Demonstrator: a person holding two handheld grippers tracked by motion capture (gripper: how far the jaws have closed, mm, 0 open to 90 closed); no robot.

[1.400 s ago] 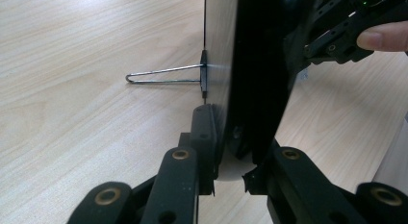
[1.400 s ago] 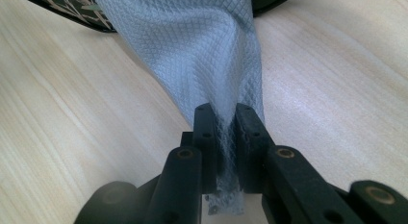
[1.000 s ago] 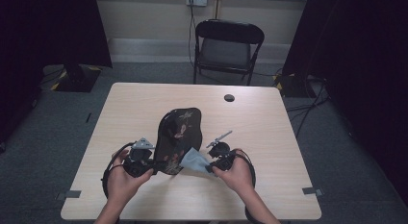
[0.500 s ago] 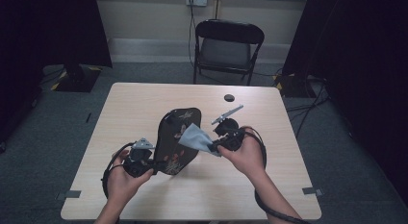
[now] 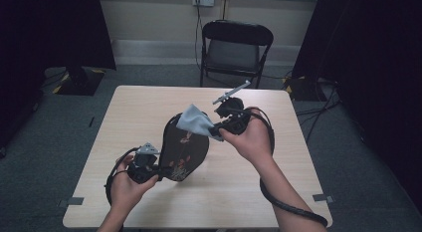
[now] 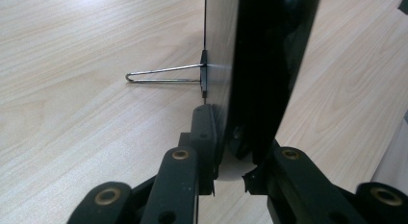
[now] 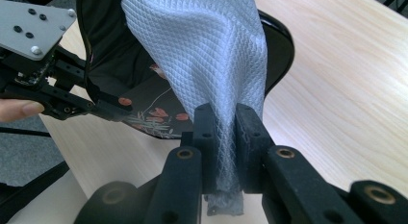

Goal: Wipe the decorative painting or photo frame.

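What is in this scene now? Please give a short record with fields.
Held item: black tray with floral print, standing on edge on the table
Left gripper: shut on the tray's lower edge
Right gripper: shut on a light blue cloth
Cloth position: lifted at the tray's upper end
Tray back: wire stand
Background: folding chair

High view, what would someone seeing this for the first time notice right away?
First, the dark, flower-patterned oval panel propped up at the middle of the wooden table, with the left gripper shut on its near edge. Next, the pale blue waffle-weave cloth draped against the panel's top, pinched in the right gripper. Behind the table stands a black folding chair.
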